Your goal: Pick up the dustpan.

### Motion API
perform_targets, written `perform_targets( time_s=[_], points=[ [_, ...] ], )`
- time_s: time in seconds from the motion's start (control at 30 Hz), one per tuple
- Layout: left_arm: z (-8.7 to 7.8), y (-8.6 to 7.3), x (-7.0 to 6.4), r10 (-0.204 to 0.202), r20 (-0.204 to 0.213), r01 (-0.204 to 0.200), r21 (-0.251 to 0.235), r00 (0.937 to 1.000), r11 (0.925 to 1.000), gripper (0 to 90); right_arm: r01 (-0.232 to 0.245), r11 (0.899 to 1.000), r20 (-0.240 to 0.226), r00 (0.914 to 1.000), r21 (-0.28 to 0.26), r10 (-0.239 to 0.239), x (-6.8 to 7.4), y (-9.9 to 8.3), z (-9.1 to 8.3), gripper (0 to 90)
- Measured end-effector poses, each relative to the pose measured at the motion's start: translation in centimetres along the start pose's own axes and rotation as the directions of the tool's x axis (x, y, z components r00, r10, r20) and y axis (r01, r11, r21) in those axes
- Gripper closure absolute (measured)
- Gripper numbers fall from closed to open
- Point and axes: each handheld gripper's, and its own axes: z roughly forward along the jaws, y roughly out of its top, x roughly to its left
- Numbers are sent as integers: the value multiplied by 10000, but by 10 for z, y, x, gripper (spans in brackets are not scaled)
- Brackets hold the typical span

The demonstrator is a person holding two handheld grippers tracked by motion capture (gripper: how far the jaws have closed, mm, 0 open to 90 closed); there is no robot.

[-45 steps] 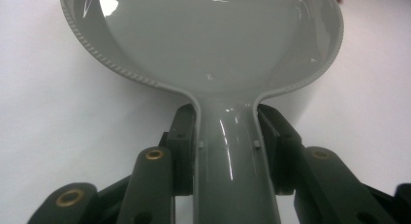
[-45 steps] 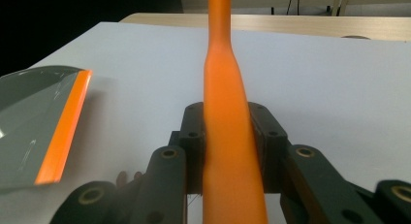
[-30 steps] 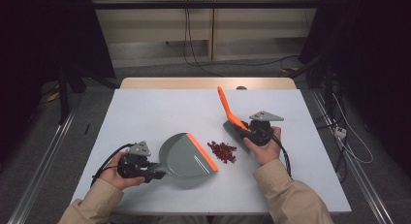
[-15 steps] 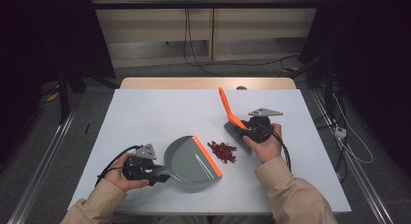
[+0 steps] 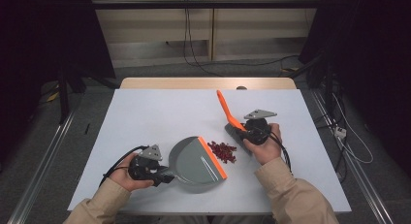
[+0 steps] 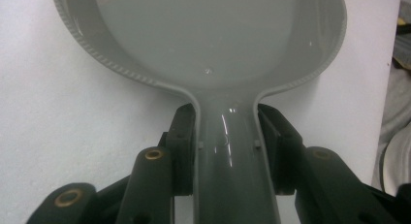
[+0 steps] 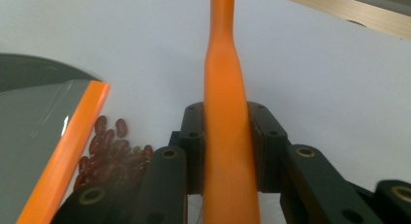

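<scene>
Red beans (image 5: pixel 222 152) are piled just off the dustpan (image 5: pixel 196 163) lip, nothing swept in yet, with dustpan handle clamped by the left gripper (image 5: pixel 167 176) and brush (image 5: pixel 227 110) pinched by the right gripper (image 5: pixel 242 132).

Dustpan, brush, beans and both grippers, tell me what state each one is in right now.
Dustpan: flat on the table, nothing in it, handle clamped.
Brush: orange handle gripped, tilted up and away.
Beans: loose pile on the table against the dustpan's orange lip.
Left gripper: shut on the dustpan handle.
Right gripper: shut on the brush handle.
</scene>
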Motion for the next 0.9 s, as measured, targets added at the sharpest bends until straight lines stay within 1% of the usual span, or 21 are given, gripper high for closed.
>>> perform_targets(
  time_s=[0.03,0.07,0.1,0.17,0.2,0.23,0.27,0.3,0.33,0.37,0.43,0.47,0.5,0.53,0.6,0.67,0.73,0.8,0.83,0.87,0.9],
  points=[
    [0,0,-1,-11,-72,11,17,10000,10000,624,107,9999,21,9999,-27,-106,2,-1,0,715],
    [0,0,0,15,-50,-15,40,10000,10000,623,182,9998,7,9998,-51,-182,3,-1,-1,715],
    [1,-1,0,31,-55,-30,79,10000,10000,622,175,9998,-8,9998,-100,-175,4,-2,-1,715],
    [2,-2,-1,-107,-192,107,41,9998,9999,616,231,9996,-81,9997,-184,-232,6,-4,-2,715],
    [1,-2,-1,-48,-172,49,87,9998,9999,609,268,9994,-33,9996,-210,-269,7,-5,-2,715],
    [1,-2,-1,-86,-193,86,0,9998,10000,607,284,9993,-9,9996,-255,-284,9,-5,-3,716],
    [-1,-2,-1,-21,-226,21,-13,9997,10000,602,343,9990,-32,9994,-290,-344,10,-6,-3,716],
    [-2,-3,-1,-64,-254,64,-28,9997,10000,581,428,9986,16,9991,-324,-428,11,-6,-3,715],
    [-3,-3,-1,-213,-290,209,-142,9994,9997,570,464,9983,47,9989,-343,-463,12,-6,-3,715],
    [-4,-4,-1,-187,-390,183,-95,9991,9998,557,464,9983,8,9989,-359,-464,13,-7,-2,716],
    [-4,-7,-2,-245,-446,246,-5,9987,9997,550,537,9979,61,9985,-371,-535,15,-7,-3,716],
    [-3,-8,-3,-254,-495,254,-17,9985,9997,550,530,9978,52,9986,-394,-528,15,-7,-3,716],
    [-3,-9,-3,-145,-488,148,52,9987,9999,556,622,9973,60,9981,-391,-620,16,-8,-3,716],
    [-3,-9,-3,-172,-474,172,11,9987,9999,575,602,9974,26,9982,-406,-601,16,-8,-3,716],
    [-3,-8,-4,-65,-473,68,47,9989,10000,618,641,9969,20,9979,-452,-641,18,-9,-4,716],
    [-4,-7,-5,-26,-506,34,166,9987,9999,622,659,9967,27,9978,-481,-659,19,-10,-4,716],
    [-3,-6,-6,-54,-508,62,151,9987,9999,624,619,9967,11,9981,-517,-619,21,-11,-5,716],
    [-4,-6,-5,133,-495,-115,363,9987,9993,625,639,9964,13,9980,-552,-639,22,-11,-5,716],
    [-3,-5,-6,-56,-513,68,233,9987,9997,625,626,9966,-10,9980,-535,-628,23,-11,-5,716],
    [-2,-5,-6,-17,-522,30,248,9986,9997,625,636,9965,-24,9980,-535,-638,23,-11,-5,717],
    [-3,-4,-5,121,-505,-103,346,9986,9993,625,654,9964,6,9979,-537,-655,24,-11,-5,716]
  ],
)
